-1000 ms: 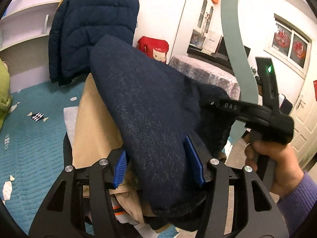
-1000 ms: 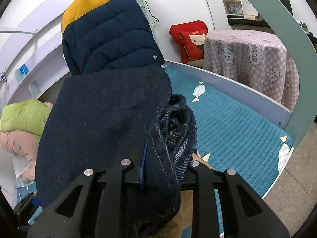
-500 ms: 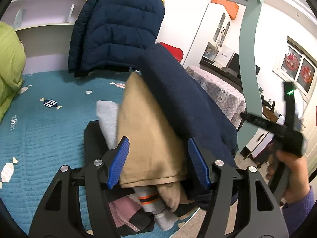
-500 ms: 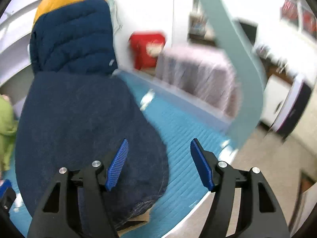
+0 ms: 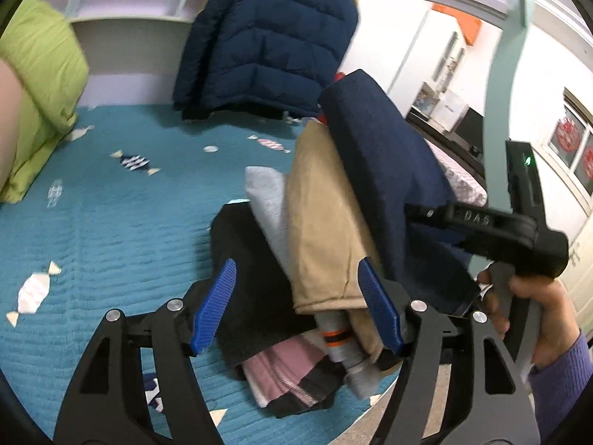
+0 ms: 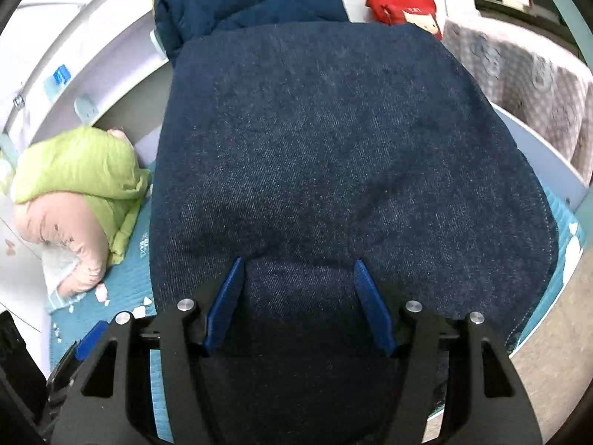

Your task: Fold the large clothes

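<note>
Folded dark blue jeans (image 6: 333, 155) lie on top of a stack of folded clothes near the bed's edge. In the left wrist view the jeans (image 5: 381, 170) rest over a tan garment (image 5: 318, 222), a grey one (image 5: 265, 193) and a black one (image 5: 244, 256). My left gripper (image 5: 296, 304) is open, its blue pads either side of the stack's near end. My right gripper (image 6: 298, 304) is open, resting over the jeans; its black body (image 5: 511, 230) shows at the right in the left wrist view.
A teal bedspread (image 5: 111, 222) covers the bed. A navy and yellow puffer jacket (image 5: 267, 44) hangs at the back. A green quilt (image 6: 74, 167) lies at the left. A red cushion (image 6: 404, 7) and a checked tablecloth (image 6: 526, 81) are beyond the bed rail.
Both grippers have let go of the jeans and opened. The jeans now lie on the stack. The left gripper has drawn back; the right has come down over the jeans.
</note>
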### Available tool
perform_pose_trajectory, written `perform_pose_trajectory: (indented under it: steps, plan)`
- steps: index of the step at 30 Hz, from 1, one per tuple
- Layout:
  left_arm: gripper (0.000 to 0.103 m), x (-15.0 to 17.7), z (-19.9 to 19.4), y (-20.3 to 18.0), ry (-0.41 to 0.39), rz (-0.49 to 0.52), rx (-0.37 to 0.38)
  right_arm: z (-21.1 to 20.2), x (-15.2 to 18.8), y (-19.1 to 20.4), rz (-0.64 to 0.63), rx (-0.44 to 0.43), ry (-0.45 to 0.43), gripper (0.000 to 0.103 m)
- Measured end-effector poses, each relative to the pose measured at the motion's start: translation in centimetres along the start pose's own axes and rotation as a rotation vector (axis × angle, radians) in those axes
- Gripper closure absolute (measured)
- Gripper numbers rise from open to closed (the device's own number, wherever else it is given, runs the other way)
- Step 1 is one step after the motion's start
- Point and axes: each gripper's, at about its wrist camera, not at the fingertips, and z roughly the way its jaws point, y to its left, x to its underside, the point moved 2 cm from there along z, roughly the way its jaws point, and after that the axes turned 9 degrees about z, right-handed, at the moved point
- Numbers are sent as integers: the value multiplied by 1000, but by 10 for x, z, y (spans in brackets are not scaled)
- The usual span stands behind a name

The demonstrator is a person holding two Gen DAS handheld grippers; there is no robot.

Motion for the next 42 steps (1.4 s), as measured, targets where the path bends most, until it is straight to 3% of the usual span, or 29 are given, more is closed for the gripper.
perform_pose_trajectory:
  steps: [7,16,20,22,34,42]
  plan:
    - [33,7,-5,28,9,-50,-22,18,-10,33,-37,33,3,43]
    - [33,10,-6,31,29,-47,-9,7,-13,-1,45,8,24,42]
    - [23,8,-11,27,16,-40,-14,-3,-8,-13,80,12,8,39]
    - [23,7,-14,24,13,-28,-16,-7,-7,-16,88,13,5,39]
    - [17,10,-20,30,35,-31,-50,-22,-2,-17,94,-3,-12,32]
    - [13,14,-31,31,42,-20,-78,-35,4,-11,54,31,-34,28]
